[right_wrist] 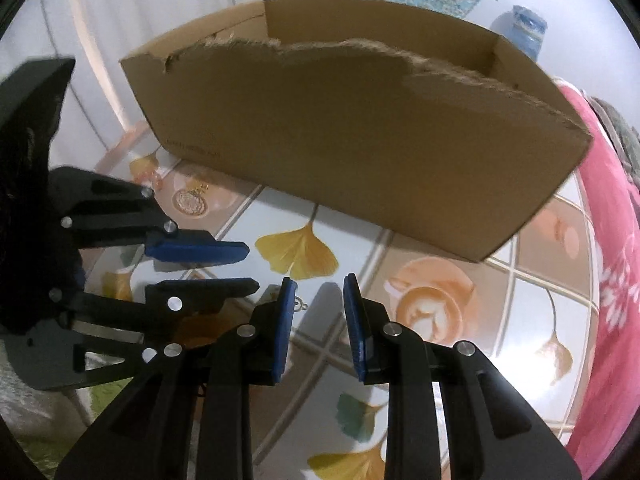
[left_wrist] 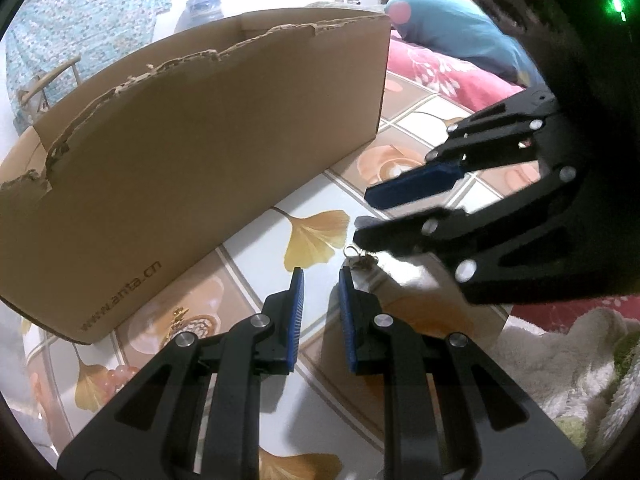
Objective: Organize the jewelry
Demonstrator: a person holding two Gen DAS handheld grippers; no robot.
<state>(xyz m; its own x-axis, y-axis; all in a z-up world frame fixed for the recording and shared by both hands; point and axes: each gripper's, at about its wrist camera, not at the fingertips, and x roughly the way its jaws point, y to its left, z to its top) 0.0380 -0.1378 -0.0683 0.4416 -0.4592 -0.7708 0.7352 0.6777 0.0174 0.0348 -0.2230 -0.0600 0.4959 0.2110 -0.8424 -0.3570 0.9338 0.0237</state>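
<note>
A small metal jewelry piece with a hook [left_wrist: 359,260] lies on the tablecloth just past the right fingertip of my left gripper [left_wrist: 321,274]. That gripper is open, with nothing between its blue pads. My right gripper [left_wrist: 364,214] comes in from the right, its lower finger just above the piece. In the right wrist view the piece [right_wrist: 301,305] shows beside the left finger of my right gripper [right_wrist: 319,280], which is open and empty. My left gripper [right_wrist: 251,266] reaches in from the left. A small gold piece [right_wrist: 199,190] lies further off near the box.
An open cardboard box [left_wrist: 200,152] with torn top edges stands on the table [right_wrist: 440,300] right behind both grippers. A pale towel [left_wrist: 580,360] lies at the near right. Pink bedding [right_wrist: 612,240] borders the table's right side.
</note>
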